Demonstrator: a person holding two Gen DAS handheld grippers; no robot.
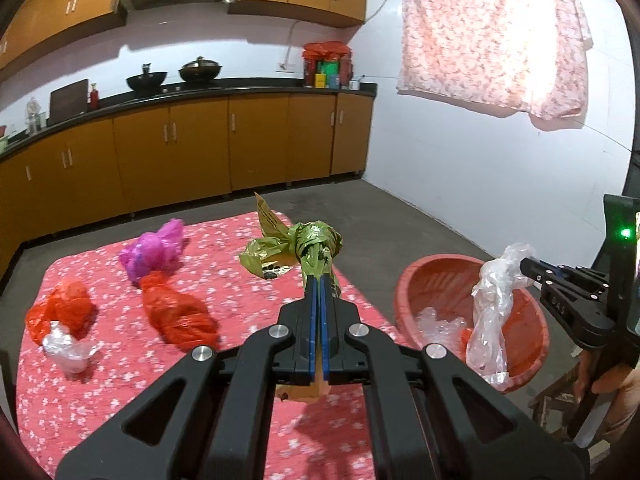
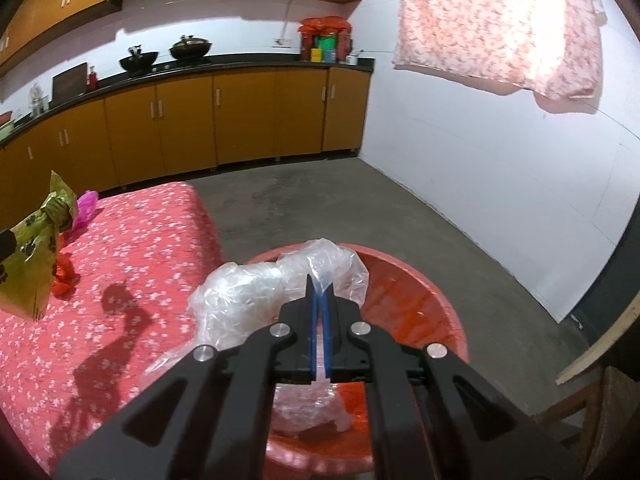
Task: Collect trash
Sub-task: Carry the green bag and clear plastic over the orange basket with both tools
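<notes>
My left gripper (image 1: 320, 276) is shut on a green plastic bag with paw prints (image 1: 308, 246) and holds it above the table; the bag also shows at the left of the right wrist view (image 2: 34, 256). My right gripper (image 2: 320, 286) is shut on a clear plastic bag (image 2: 256, 296) and holds it over the red basin (image 2: 416, 292); from the left wrist view the bag (image 1: 490, 316) hangs above the basin (image 1: 436, 280). On the table lie a magenta bag (image 1: 154, 250), a red bag (image 1: 178, 314) and a red and clear bundle (image 1: 62, 326).
The table is covered by a pink flowered cloth (image 1: 224, 364). Clear plastic (image 1: 438, 326) lies inside the basin. Orange kitchen cabinets (image 1: 200, 148) run along the back. A wooden stool (image 2: 600, 412) stands under the basin at right. A patterned cloth (image 1: 496, 36) hangs on the white wall.
</notes>
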